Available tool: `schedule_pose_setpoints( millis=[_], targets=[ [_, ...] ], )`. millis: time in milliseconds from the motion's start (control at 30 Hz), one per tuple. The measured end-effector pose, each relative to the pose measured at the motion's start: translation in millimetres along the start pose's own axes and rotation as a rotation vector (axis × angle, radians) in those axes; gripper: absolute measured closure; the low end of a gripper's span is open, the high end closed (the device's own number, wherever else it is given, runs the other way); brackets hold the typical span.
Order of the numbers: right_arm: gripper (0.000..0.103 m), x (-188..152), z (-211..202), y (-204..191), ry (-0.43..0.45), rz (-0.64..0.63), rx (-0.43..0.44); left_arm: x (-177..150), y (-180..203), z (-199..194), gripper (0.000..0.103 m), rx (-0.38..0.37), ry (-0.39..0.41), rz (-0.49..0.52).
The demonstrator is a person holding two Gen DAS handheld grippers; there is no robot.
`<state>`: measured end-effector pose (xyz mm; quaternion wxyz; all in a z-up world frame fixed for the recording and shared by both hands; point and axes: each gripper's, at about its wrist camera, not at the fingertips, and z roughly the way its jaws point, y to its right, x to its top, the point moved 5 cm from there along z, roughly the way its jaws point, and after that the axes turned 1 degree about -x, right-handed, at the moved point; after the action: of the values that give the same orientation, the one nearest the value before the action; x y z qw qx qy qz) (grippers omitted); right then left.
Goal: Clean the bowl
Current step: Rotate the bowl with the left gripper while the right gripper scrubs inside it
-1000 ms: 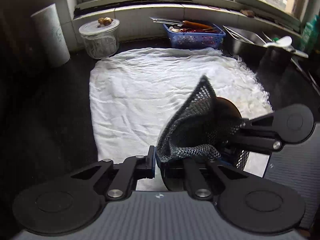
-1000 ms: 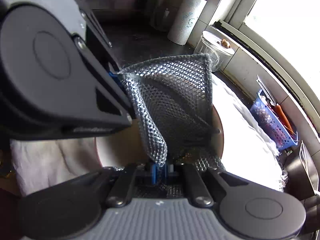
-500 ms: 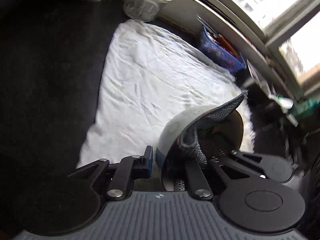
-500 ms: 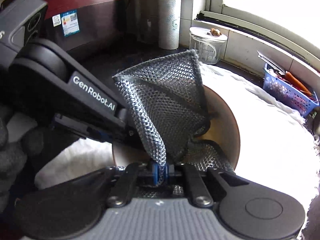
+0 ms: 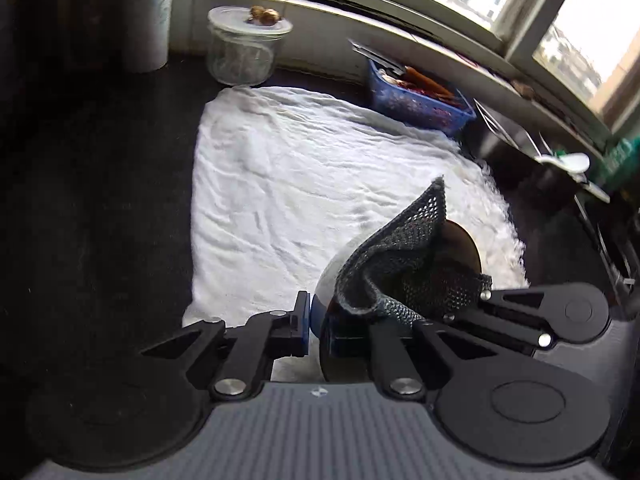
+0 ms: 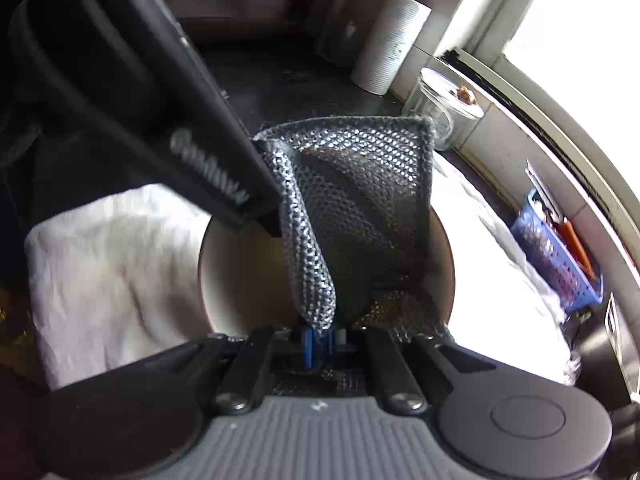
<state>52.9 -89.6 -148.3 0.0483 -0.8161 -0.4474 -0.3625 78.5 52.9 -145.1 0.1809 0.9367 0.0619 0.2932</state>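
Bowl (image 6: 240, 280) tilted on white towel (image 5: 300, 184), rim clamped by left gripper (image 5: 316, 328); mesh scrubber (image 6: 360, 208) inside, pinched by right gripper (image 6: 320, 340). Lidded glass jar (image 5: 244, 48), blue basket (image 5: 416, 100) beyond towel.

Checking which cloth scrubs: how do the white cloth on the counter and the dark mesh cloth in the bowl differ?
The wrinkled white cloth lies spread flat on the dark counter; the dark grey mesh cloth stands folded and bunched in the round bowl. The white cloth is far wider than the bowl; the mesh cloth mostly fits inside it. The white cloth is closely woven, the mesh cloth open-holed. Both are soft fabric.
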Motion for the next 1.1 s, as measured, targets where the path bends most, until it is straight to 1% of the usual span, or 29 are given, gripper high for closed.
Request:
schedule_pose_setpoints(
  millis=[33,133,233,367,400,433,467,533,567,600,633,667,700,767,800,833,867,933,1000,1033,1100],
  targets=[
    [0.096,0.4,0.2,0.2,0.013,0.045,-0.002,-1.4,-5.1,0.6,0.094,-0.014,0.001,-0.045],
    [0.094,4.3,2.4,0.6,0.027,0.163,0.025,-8.4,-23.3,1.8,0.094,-0.058,-0.002,-0.227],
    [0.093,8.9,5.1,1.6,0.033,0.272,0.058,-16.7,-31.5,3.6,0.094,-0.077,-0.018,-0.337],
    [0.093,11.1,9.8,5.8,0.019,0.405,0.132,-35.2,-46.2,11.9,0.094,-0.121,-0.087,-0.524],
    [0.094,11.1,10.8,5.9,0.015,0.432,0.149,-39.3,-48.9,14.6,0.094,-0.13,-0.104,-0.559],
    [0.094,11.1,12.0,5.0,0.011,0.442,0.157,-40.0,-48.8,16.0,0.094,-0.131,-0.112,-0.555],
    [0.094,11.4,12.6,3.9,0.007,0.428,0.156,-37.0,-44.5,15.5,0.094,-0.117,-0.116,-0.499],
    [0.094,12.7,12.7,2.4,-0.001,0.382,0.151,-25.1,-26.8,11.3,0.094,-0.04,-0.122,-0.297],
    [0.094,13.4,12.3,0.7,-0.007,0.34,0.134,-18.8,-15.1,6.8,0.093,0.025,-0.103,-0.159],
    [0.094,13.6,11.4,-1.3,-0.01,0.286,0.108,-9.9,3.4,0.0,0.093,0.124,-0.067,0.052],
    [0.094,13.1,10.4,-3.1,-0.01,0.233,0.085,-6.6,16.1,-2.4,0.093,0.166,-0.054,0.187],
    [0.095,12.5,9.7,-3.2,-0.011,0.198,0.072,-4.0,25.2,-2.9,0.089,0.184,-0.051,0.279],
    [0.096,11.7,9.2,-2.0,-0.013,0.178,0.066,-2.4,31.8,-3.2,0.089,0.207,-0.044,0.347],
    [0.097,10.6,8.3,1.1,-0.015,0.13,0.043,-5.1,51.5,-2.1,0.089,0.291,-0.008,0.583],
    [0.097,10.4,7.7,2.5,-0.013,0.104,0.033,-7.8,58.4,-1.4,0.09,0.325,0.013,0.661],
    [0.097,10.7,6.8,4.2,-0.011,0.079,0.02,-8.2,61.0,-1.2,0.093,0.333,0.016,0.677],
    [0.098,11.0,6.1,5.7,-0.009,0.058,0.008,-9.0,62.1,-0.1,0.093,0.325,0.011,0.663],
    [0.098,11.6,6.0,9.2,-0.01,0.034,-0.011,-4.6,53.0,-2.2,0.094,0.274,0.012,0.537],
    [0.098,11.0,7.7,10.9,-0.008,0.051,-0.008,0.4,41.7,-4.7,0.096,0.22,0.011,0.407],
    [0.098,10.7,8.8,10.4,-0.006,0.064,-0.003,2.5,35.5,-5.9,0.096,0.193,0.012,0.338],
    [0.098,10.3,11.4,10.4,-0.007,0.134,0.034,3.0,20.1,-6.8,0.095,0.143,0.02,0.187]
  ],
)
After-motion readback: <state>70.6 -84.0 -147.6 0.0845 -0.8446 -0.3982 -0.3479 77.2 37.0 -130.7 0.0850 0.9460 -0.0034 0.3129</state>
